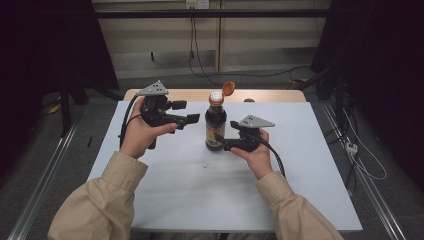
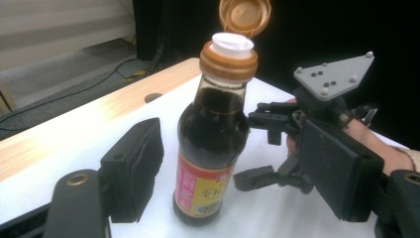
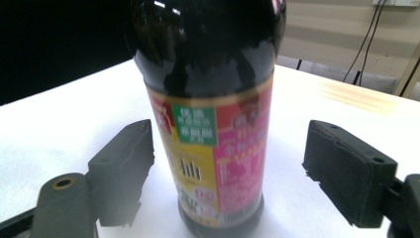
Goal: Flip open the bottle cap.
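One bottle stands upright near the middle of the white table, its orange flip cap hinged open above the neck. In the right gripper view the bottle top is cut off by the frame, and the label text is too small to read. In the high view the right gripper meets the bottle base, so its jaw gap is hard to judge there.

Open table surface lies in front of the bottle and to both sides; the wooden far edge runs just behind it.

Left gripper: held raised, left of the bottle at shoulder height, pointing at it, jaws wide apart, holding nothing. The bottle shows between its pads, clear of both.

Right gripper: low, level, hand resting near the table, jaws standing either side of the bottle base with a visible gap at each pad; no grip.
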A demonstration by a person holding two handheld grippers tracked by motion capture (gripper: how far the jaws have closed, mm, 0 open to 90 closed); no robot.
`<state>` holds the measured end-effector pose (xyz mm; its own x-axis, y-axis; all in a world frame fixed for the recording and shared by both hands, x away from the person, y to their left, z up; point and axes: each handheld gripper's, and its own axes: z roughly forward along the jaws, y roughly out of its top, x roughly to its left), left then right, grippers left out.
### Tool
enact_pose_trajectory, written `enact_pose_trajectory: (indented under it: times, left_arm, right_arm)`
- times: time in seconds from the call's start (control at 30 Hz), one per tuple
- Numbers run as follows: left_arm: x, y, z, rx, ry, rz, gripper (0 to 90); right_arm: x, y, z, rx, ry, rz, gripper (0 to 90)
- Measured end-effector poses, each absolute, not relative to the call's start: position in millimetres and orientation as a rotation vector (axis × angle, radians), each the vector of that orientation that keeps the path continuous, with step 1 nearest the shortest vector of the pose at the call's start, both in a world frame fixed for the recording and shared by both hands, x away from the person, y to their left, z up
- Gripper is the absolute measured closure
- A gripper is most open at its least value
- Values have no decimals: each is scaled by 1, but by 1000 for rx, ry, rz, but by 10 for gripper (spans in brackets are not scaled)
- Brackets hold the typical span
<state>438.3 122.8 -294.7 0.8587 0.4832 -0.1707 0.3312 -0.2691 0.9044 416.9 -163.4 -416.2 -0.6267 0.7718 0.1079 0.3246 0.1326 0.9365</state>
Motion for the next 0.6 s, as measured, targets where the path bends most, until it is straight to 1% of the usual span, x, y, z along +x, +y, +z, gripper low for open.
enact_pose_trajectory:
  times: [0.4, 0.6]
  left_arm:
    - [425, 130, -317, 1884, 595, 166, 205]
    - [418, 134, -328, 1890, 577, 158, 182]
  right_arm:
    - [405, -173, -413, 1046, 2004, 1520, 188]
    - [397, -175, -412, 1021, 2033, 1505, 169]
